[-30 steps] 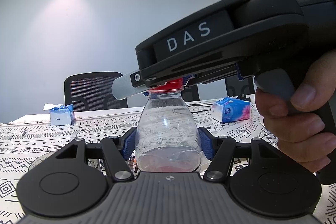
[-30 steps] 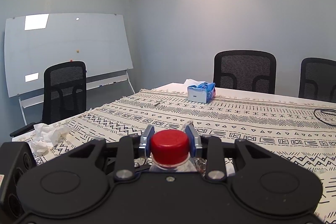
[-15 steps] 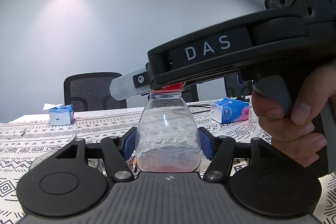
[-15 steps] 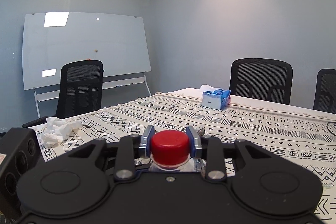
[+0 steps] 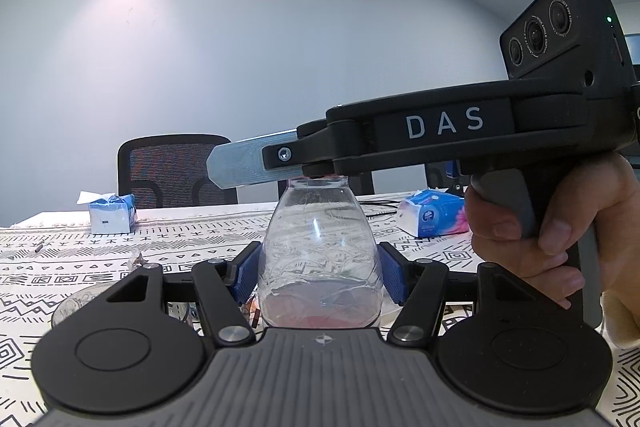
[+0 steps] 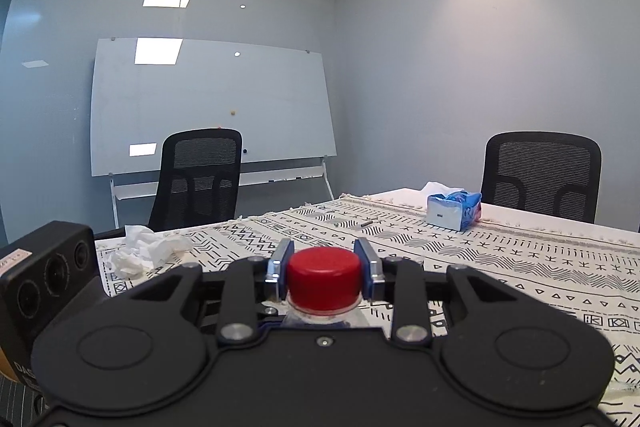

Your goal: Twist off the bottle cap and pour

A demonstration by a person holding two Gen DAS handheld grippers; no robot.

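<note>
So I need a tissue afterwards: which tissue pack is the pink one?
The soft pack right of the bottle, by the hand; the other is a blue box.

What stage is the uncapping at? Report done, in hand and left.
Done: the left gripper is shut on the clear bottle, holding it upright over the patterned table; the right gripper is shut on the red cap. In hand: unscrewing; the cap sits on the neck. Left: lifting the cap off and pouring.
</note>
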